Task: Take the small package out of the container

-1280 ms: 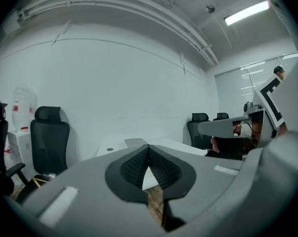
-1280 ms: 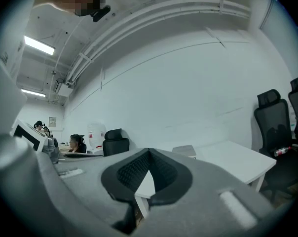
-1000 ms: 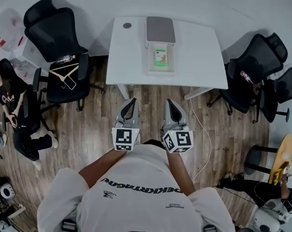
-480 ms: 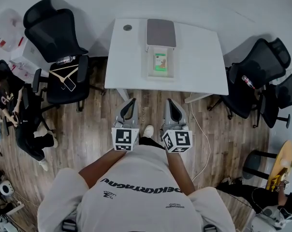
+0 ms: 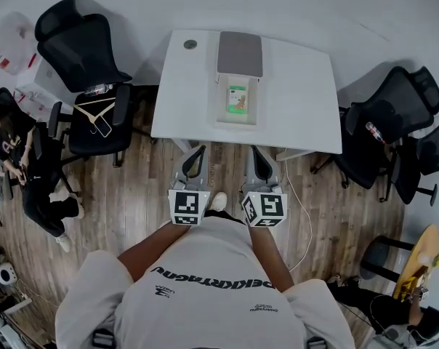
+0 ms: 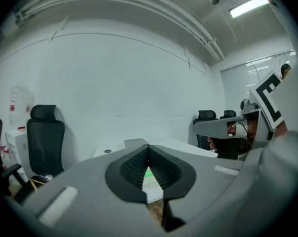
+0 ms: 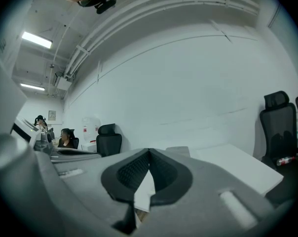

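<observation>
As the person steps in: the table sits nearer in the head view than a second ago, and a shoe now shows between the grippers.
Meaning for the task: this looks like approach only. Nothing is reached yet, and the package is still to be lifted out.
Package: one, green-fronted, lying flat inside the container, mid-table and well apart from both grippers.
Container: one, with its lid swung back open at the far end.
Left gripper: fingers together with nothing between them, held low by the torso.
Right gripper: fingers together too, empty, just beside the left.
Table: one, white, with one small round thing near its far left corner.
Chairs: three black ones countable, one on the left with a hanger on its seat, and two on the right.
Bystander: one, at the left edge.
</observation>
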Available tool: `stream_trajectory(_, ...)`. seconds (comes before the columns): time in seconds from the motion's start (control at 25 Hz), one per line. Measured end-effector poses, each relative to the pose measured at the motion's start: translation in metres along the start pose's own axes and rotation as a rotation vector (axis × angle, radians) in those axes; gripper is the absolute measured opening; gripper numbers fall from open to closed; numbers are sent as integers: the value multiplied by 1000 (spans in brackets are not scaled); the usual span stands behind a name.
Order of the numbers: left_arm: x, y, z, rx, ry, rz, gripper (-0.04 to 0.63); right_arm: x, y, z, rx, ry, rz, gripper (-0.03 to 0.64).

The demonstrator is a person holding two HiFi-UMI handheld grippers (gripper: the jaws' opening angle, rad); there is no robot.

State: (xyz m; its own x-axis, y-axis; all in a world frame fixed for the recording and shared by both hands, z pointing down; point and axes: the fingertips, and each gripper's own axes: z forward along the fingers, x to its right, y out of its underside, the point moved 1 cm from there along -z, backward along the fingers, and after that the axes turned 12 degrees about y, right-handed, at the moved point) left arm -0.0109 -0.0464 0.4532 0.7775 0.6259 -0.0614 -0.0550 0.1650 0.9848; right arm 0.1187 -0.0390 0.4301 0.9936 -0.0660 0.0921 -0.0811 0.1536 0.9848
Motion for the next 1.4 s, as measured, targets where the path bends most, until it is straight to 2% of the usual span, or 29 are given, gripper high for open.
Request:
stream_trajectory(0.52, -6, 0, 31, -12, -40, -11, -2, 17, 2, 32, -31, -31, -12, -2)
stream_trajectory(0.92, -38, -7, 53, -14, -3, 0, -2, 5, 0, 68, -38, 3, -4, -2)
stream_trajectory(1.4, -58, 2, 67, -36, 40, -8, -2, 3, 19, 98, -107, 58, -6, -2)
